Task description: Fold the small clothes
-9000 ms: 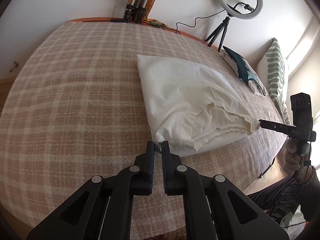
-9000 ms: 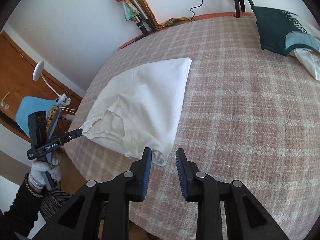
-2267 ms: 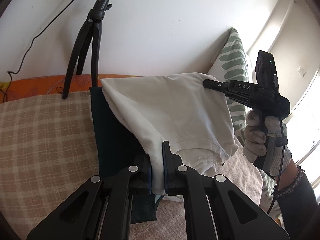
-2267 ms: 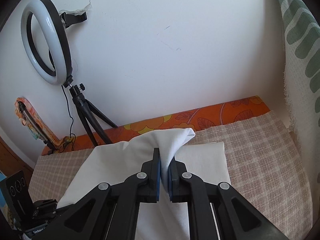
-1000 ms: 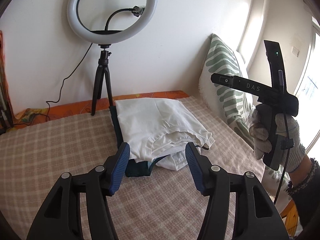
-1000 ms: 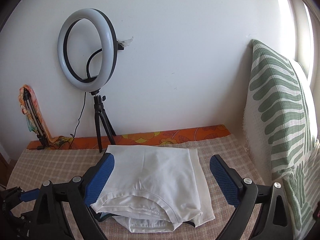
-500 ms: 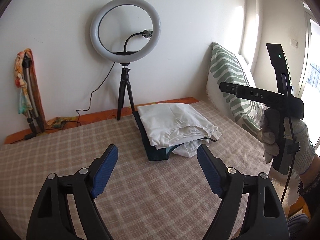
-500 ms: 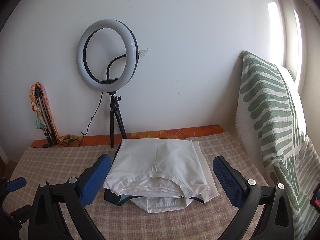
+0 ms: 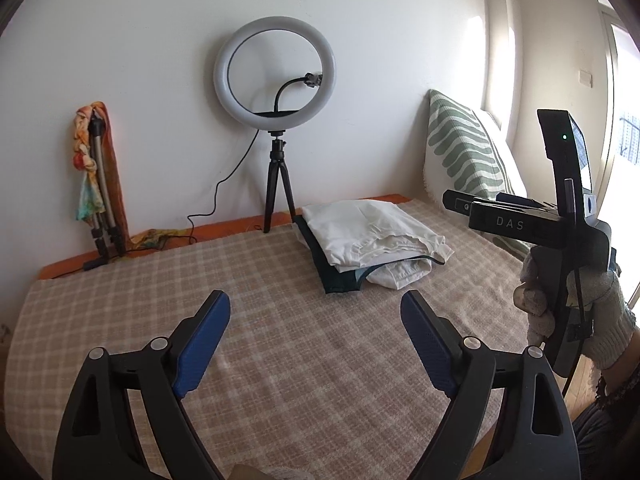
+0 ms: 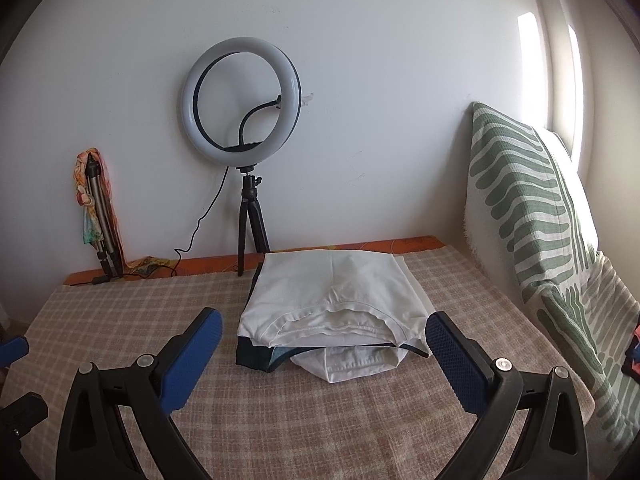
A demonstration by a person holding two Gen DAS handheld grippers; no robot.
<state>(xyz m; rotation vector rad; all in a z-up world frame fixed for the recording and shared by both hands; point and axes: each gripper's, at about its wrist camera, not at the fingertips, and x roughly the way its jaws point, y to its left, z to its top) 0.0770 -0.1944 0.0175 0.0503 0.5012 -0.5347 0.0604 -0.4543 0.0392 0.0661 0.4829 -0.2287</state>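
A folded white cotton garment (image 10: 332, 292) lies on top of a small stack at the far side of the bed covered in a beige-and-white checked blanket (image 9: 304, 344), close to the white wall. Under it sits a folded dark teal garment (image 10: 256, 354) and, lowest, another white folded piece (image 10: 352, 364) poking out at the near edge.

The left gripper (image 9: 316, 340), black with blue ribbed pads, is held well short of the stack, its fingers spread wide apart and holding nothing. The right gripper (image 10: 320, 344) is nearer the pile, its fingers likewise wide apart, framing the stack's near edge without touching it. In the left wrist view the right gripper's black body shows at the right, held in a grey knitted glove (image 9: 576, 312); white letters "DAS" read on its side bar.

Behind the stack stands a white ring light on a black tripod (image 10: 242, 100). Left of it, a folded metal tripod wrapped in a colourful scarf (image 10: 96, 200) leans on the wall. A green-and-white leaf-patterned pillow (image 10: 528, 200) is propped at the right.
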